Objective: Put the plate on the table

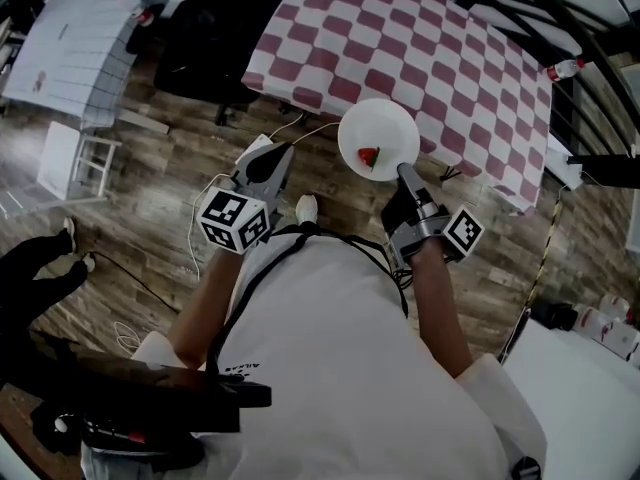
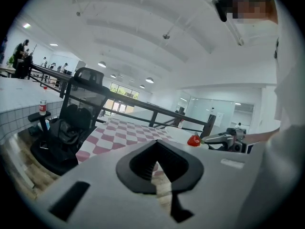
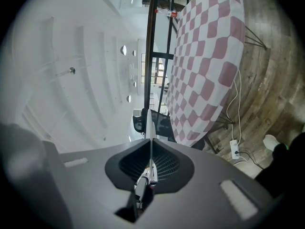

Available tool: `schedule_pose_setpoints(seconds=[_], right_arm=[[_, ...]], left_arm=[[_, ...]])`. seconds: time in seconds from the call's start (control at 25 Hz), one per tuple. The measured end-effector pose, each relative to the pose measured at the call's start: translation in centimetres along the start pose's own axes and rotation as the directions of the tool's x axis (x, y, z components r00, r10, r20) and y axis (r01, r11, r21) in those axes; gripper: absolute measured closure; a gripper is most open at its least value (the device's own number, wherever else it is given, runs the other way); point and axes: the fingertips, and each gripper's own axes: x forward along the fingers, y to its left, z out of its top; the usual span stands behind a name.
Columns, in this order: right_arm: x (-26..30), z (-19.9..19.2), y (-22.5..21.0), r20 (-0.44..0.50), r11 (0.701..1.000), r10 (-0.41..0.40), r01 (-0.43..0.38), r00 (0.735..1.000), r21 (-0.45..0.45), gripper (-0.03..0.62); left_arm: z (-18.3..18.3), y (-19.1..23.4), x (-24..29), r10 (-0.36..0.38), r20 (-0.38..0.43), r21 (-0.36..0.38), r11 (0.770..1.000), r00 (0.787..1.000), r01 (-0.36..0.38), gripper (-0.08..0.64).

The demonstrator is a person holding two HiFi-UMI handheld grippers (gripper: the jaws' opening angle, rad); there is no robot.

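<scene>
Head view: your right gripper (image 1: pixel 405 175) is clamped on the rim of the plate (image 1: pixel 385 126). The plate sits just ahead of it, by the checkered table (image 1: pixel 420 38) edge, carrying a red item (image 1: pixel 369 156), possibly a strawberry.
Left gripper view: your left gripper (image 2: pixel 156 143) has its jaws together, empty.
Right gripper view: the plate shows edge-on between the jaws.

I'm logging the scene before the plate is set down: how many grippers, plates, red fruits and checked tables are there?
grippers: 2, left gripper and right gripper
plate: 1
red fruit: 1
checked table: 1
Total: 5
</scene>
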Motion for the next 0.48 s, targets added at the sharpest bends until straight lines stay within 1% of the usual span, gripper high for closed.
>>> schedule_pose_setpoints(seconds=[0.24,0.48], right_arm=[[2.3,-0.3,0.5,0.031,1.0,-0.005,0.005,1.0,-0.006,0.572],[3.7,-0.4,0.5,0.03,1.0,-0.016,0.016,0.999,-0.015,0.572]], left_arm=[[1.3,2.7,0.7,-0.029,0.0,0.007,1.0,1.0,0.029,0.557],[1.3,4.4,1.1,-0.028,0.002,-0.009,1.0,1.0,0.028,0.557]])
